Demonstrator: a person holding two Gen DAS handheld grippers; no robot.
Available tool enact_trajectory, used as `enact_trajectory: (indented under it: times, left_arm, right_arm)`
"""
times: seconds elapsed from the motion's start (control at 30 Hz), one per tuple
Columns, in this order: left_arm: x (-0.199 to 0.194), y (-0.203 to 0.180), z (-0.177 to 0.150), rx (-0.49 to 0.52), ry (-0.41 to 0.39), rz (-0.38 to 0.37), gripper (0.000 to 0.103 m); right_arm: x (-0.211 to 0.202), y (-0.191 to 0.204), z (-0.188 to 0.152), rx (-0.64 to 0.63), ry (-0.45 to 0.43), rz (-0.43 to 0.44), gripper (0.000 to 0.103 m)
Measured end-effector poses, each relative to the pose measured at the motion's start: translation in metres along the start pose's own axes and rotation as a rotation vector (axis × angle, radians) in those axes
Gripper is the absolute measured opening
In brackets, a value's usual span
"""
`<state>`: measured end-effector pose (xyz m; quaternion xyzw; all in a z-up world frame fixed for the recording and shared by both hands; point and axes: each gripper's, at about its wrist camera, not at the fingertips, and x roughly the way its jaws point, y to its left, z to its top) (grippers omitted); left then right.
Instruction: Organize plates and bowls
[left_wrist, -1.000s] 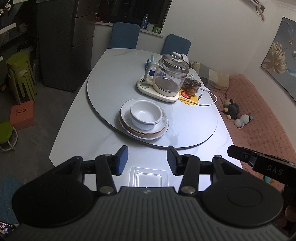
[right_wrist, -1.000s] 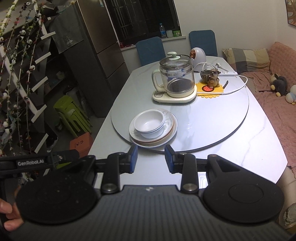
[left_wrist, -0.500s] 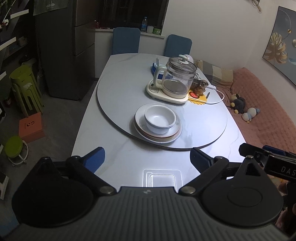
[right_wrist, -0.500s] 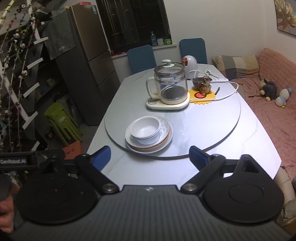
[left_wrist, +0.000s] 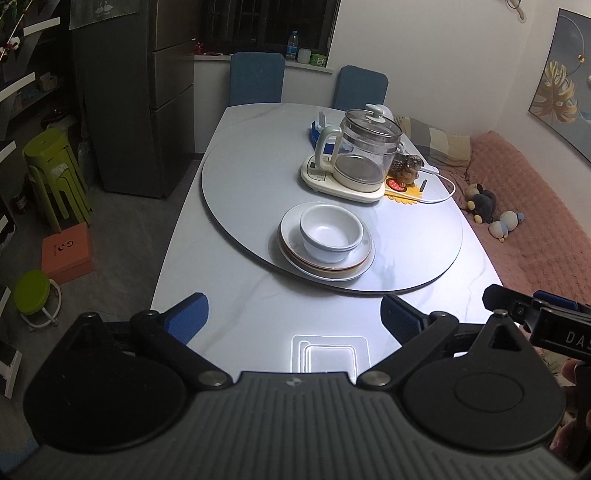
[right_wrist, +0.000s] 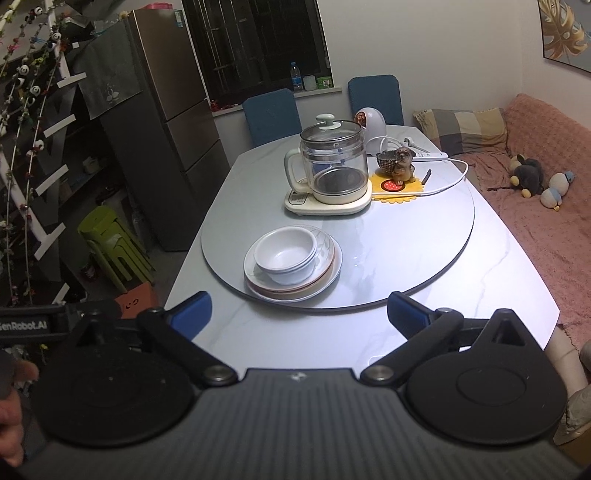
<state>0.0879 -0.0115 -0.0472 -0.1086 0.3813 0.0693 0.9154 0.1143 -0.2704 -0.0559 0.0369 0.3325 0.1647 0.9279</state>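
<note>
**Two open grippers, one stack of dishes**

We hold our left gripper (left_wrist: 293, 317) and our right gripper (right_wrist: 299, 314) over the near edge of the pale marble table (left_wrist: 229, 306). The jaws of both are spread wide and hold nothing.

The white china bowls (left_wrist: 330, 232) sit nested inside each other, and they rest on a stack of round white plates (left_wrist: 325, 267). It looks like two bowls, but the rims are too close together for us to be sure. The stack stands on the near part of the round grey turntable (left_wrist: 413, 258), well apart from both grippers. The top bowl looks empty.

We think these dishes are hard, smooth and a bit slippery, and they can break if they drop. The whole stack is likely heavy, while one bowl is light. A good place to pinch is the rim of the top bowl.

Behind the stack stands a clear glass kettle (right_wrist: 334, 166) on its cream base. It looks empty too.
</note>
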Motion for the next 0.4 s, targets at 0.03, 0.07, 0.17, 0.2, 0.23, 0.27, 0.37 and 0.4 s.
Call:
enact_trajectory:
  times: [0.03, 0.07, 0.17, 0.2, 0.23, 0.27, 0.37, 0.4]
  left_arm:
    - [0.002, 0.0, 0.001, 0.003, 0.001, 0.007, 0.101]
    - [0.003, 0.001, 0.002, 0.004, 0.003, 0.013, 0.101]
    - [0.007, 0.001, 0.006, 0.007, 0.009, 0.022, 0.101]
    - [0.008, 0.001, 0.006, 0.009, 0.009, 0.024, 0.101]
    - [0.009, 0.001, 0.007, 0.012, 0.01, 0.022, 0.101]
    - [0.01, 0.001, 0.008, 0.014, 0.012, 0.019, 0.101]
    - [0.012, 0.001, 0.009, 0.015, 0.021, 0.024, 0.101]
    - [0.013, 0.002, 0.009, 0.013, 0.024, 0.022, 0.101]
  right_arm:
    - [0.0, 0.0, 0.0, -0.001, 0.001, -0.003, 0.103]
    - [0.001, 0.0, 0.001, -0.001, 0.002, -0.006, 0.103]
    - [0.006, -0.001, 0.003, 0.004, 0.014, -0.01, 0.103]
    - [0.007, -0.001, 0.003, 0.005, 0.018, -0.01, 0.103]
    - [0.008, -0.001, 0.004, 0.004, 0.021, -0.01, 0.103]
    - [0.01, -0.001, 0.004, 0.003, 0.026, -0.01, 0.103]
    - [0.014, 0.001, 0.005, -0.001, 0.038, -0.008, 0.103]
    - [0.014, 0.0, 0.005, -0.002, 0.039, -0.008, 0.103]
